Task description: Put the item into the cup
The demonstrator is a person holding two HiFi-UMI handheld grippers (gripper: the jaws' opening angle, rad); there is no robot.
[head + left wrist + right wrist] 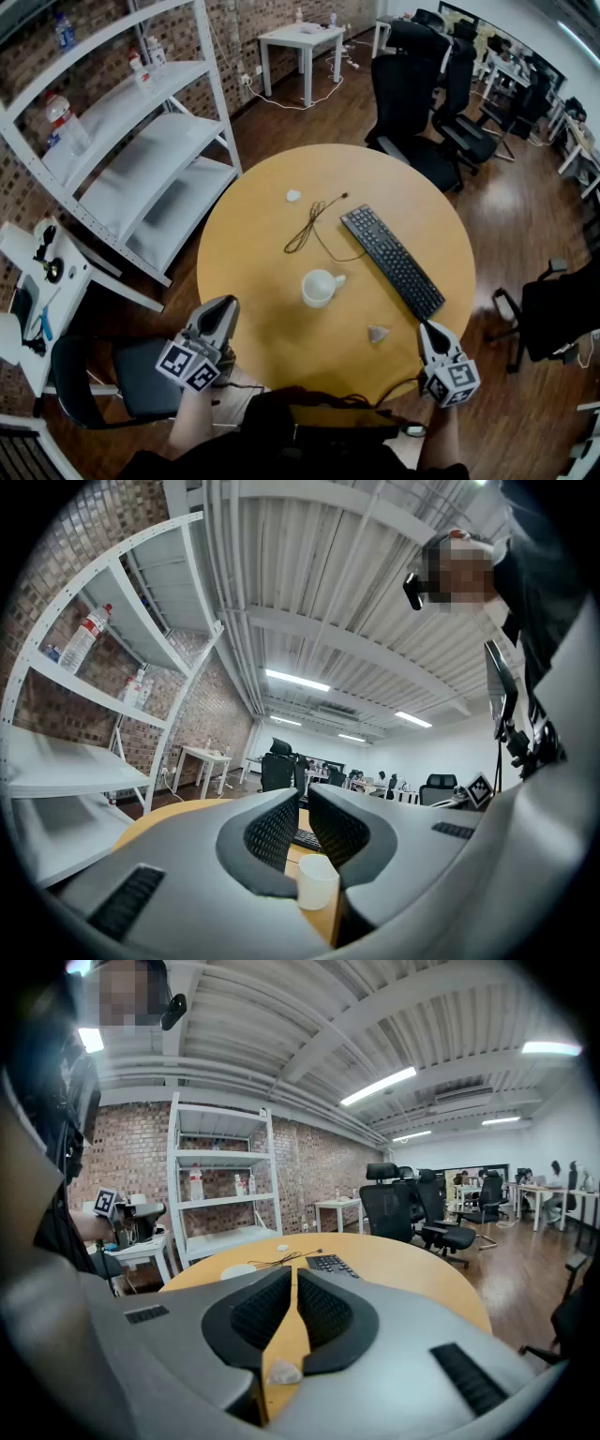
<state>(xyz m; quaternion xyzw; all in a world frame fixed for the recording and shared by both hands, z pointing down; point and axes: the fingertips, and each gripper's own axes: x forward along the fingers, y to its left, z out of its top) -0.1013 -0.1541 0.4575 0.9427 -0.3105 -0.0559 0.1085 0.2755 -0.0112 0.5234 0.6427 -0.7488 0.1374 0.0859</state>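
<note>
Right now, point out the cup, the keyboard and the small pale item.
cup (319,288), head view, its open mouth
keyboard (391,260), head view, its middle keys
small pale item (378,333), head view, its centre

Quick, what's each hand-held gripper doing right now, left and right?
Left hand-held gripper: closed, holding nothing.
Right hand-held gripper: closed, holding nothing.
</note>
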